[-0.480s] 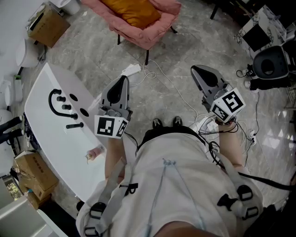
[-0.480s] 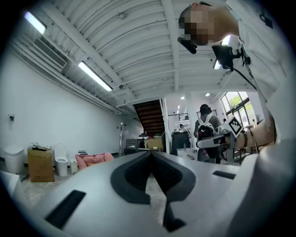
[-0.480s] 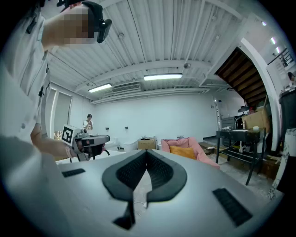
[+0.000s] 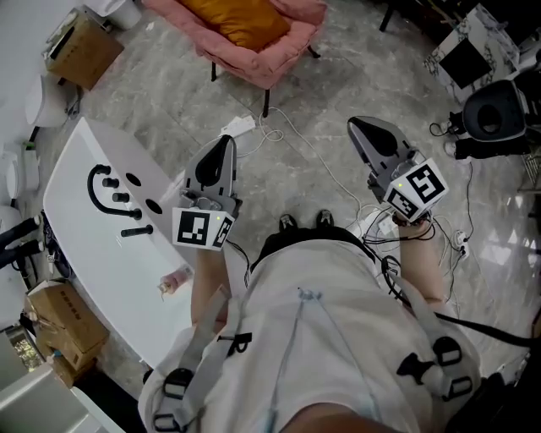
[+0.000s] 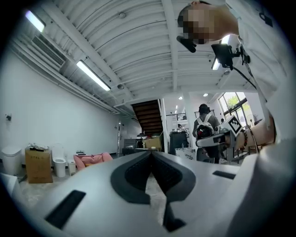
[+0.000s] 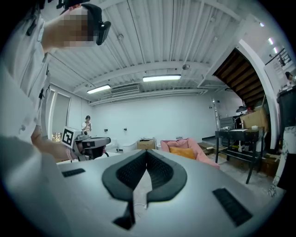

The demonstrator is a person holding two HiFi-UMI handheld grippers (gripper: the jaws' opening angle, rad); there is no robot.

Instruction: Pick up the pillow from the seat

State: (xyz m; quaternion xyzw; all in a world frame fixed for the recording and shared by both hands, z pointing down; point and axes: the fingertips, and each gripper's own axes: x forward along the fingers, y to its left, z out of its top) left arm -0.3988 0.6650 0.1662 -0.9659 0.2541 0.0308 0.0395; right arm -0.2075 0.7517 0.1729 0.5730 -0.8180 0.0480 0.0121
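While left claw (image 4: 224,144) and right claw (image 4: 359,128) are clenched empty, pillow (image 4: 241,21) on seat (image 4: 283,57) looks soft, light, squashy: best pinch 1 near corner, probably.

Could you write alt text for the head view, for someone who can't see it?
From above, a person holds a shut left tool and a shut right tool over a floor. Ahead stands a pink seat with an orange pillow.

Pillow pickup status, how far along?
Done: nothing. The orange pillow lies on the pink seat. In hand: nothing; left claw and right claw are shut, empty and held level, short of the seat. Left: approach, open a claw, grip the pillow, lift.
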